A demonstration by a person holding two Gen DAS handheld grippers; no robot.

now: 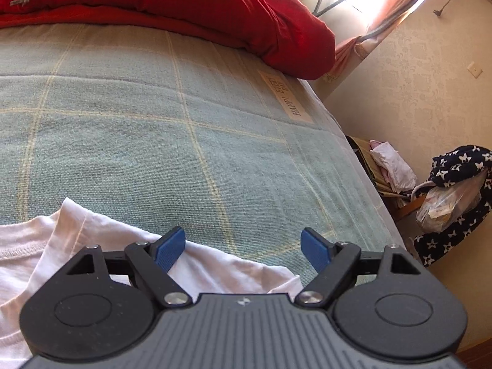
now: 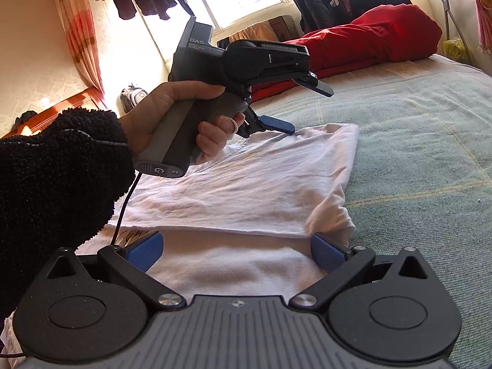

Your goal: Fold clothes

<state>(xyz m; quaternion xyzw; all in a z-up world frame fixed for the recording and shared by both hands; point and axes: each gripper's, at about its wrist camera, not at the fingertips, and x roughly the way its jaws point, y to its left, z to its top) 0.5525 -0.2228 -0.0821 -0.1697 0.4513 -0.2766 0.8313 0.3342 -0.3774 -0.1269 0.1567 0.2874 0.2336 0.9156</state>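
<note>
White shirt point(image 2: 246, 181) folded on bed point(image 2: 430, 153); left gripper point(image 1: 243, 246) and right gripper point(image 2: 236, 250) fingers spread, pinching nothing.

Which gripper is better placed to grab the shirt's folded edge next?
Right, probably. The right gripper is open, with the shirt's folded edge just ahead between its pads. The left gripper is open over the shirt's far corner, facing bare blanket.

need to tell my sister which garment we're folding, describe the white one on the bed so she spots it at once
Start at the bed with the green checked blanket; a red duvet is heaped at its far end. Nearer lies the white t-shirt, spread flat and partly folded over itself, the only white, flat item on the blanket.
</note>
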